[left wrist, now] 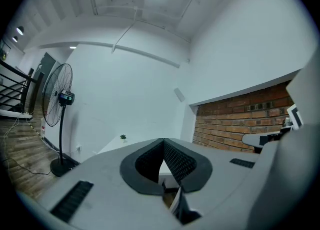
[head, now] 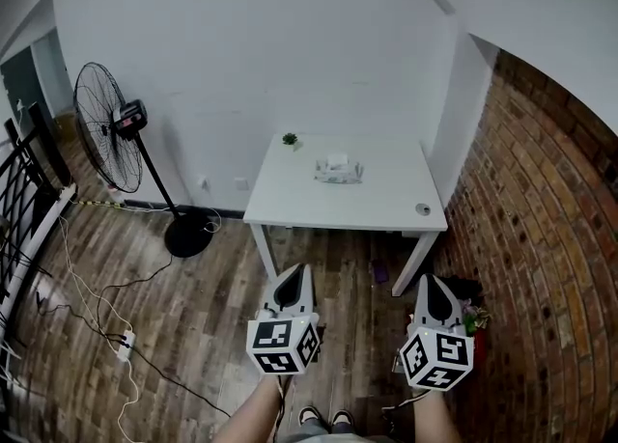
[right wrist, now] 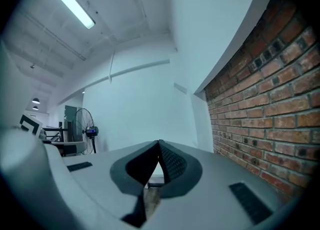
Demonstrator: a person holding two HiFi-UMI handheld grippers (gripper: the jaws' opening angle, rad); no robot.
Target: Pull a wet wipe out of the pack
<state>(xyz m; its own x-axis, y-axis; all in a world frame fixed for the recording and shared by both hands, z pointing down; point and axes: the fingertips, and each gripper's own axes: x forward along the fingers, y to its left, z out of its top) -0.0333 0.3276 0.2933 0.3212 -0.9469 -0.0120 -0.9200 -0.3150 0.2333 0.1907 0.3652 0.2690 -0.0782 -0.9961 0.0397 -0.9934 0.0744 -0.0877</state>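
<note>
White table (head: 372, 202) | wipe pack (head: 339, 172) long axis left-right | left tool (head: 297, 270), right tool (head: 429, 281) clenched, empty

Cool, even light from a ceiling tube lamp (right wrist: 73, 7); strong fisheye curvature with dark vignetted corners.

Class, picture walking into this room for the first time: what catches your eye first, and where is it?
The white table stands out against the wood floor, the wet wipe pack lying near its middle. A black standing fan stands at left; a brick wall runs along the right. Nearest, the left gripper and right gripper hang over the floor, short of the table, jaws shut on nothing.
</note>
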